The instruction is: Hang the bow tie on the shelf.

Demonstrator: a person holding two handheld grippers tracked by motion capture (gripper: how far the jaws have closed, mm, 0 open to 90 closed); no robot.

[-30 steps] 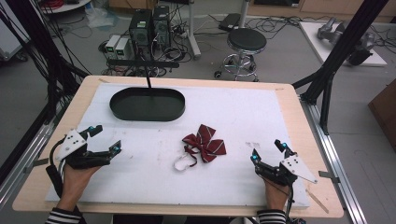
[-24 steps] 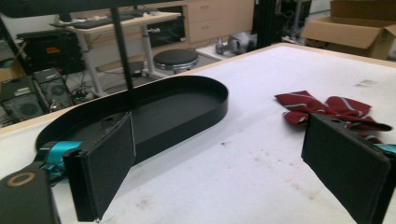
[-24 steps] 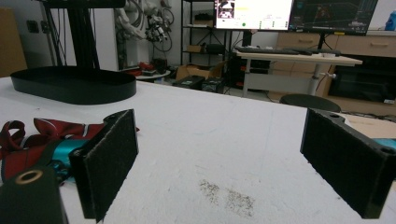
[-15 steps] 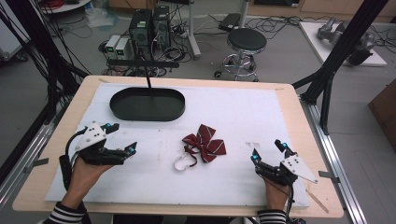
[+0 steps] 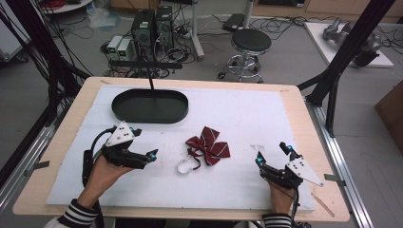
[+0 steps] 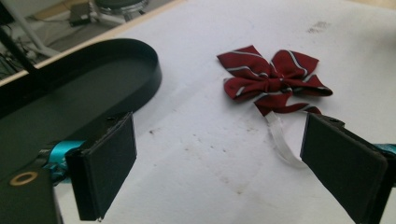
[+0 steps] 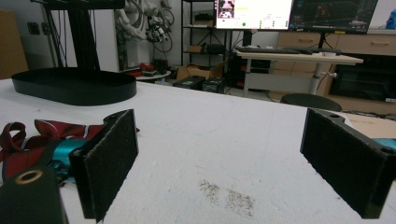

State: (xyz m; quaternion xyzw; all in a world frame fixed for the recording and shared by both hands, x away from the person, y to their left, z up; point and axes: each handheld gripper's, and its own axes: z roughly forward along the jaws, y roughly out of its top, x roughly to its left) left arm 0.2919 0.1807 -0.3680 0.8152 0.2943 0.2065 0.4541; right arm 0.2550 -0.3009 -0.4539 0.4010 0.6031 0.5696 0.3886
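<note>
A dark red bow tie with thin white stripes (image 5: pixel 209 146) lies mid-table on the white mat (image 5: pixel 237 114), with a white strap loop (image 5: pixel 186 165) at its near-left side. My left gripper (image 5: pixel 145 142) stands open just left of the bow, pointing at it. In the left gripper view the bow (image 6: pixel 273 81) and strap (image 6: pixel 282 144) lie ahead, with nothing between the open gripper's (image 6: pixel 219 140) jaws. My right gripper (image 5: pixel 271 153) rests open near the front right, apart from the bow. The right gripper view has the bow (image 7: pixel 32 135) at its left edge, behind the open gripper (image 7: pixel 219 140).
A black oval tray (image 5: pixel 149 105) sits at the back left of the mat, shown also as a tray (image 6: pixel 93 79) in the left gripper view and a tray (image 7: pixel 74 86) in the right one. A grey smudge (image 7: pixel 229 196) marks the mat. A stool (image 5: pixel 251 42) stands beyond the table.
My left gripper has travelled right across the mat toward the bow tie, staying open. The right gripper and the bow have not moved.
</note>
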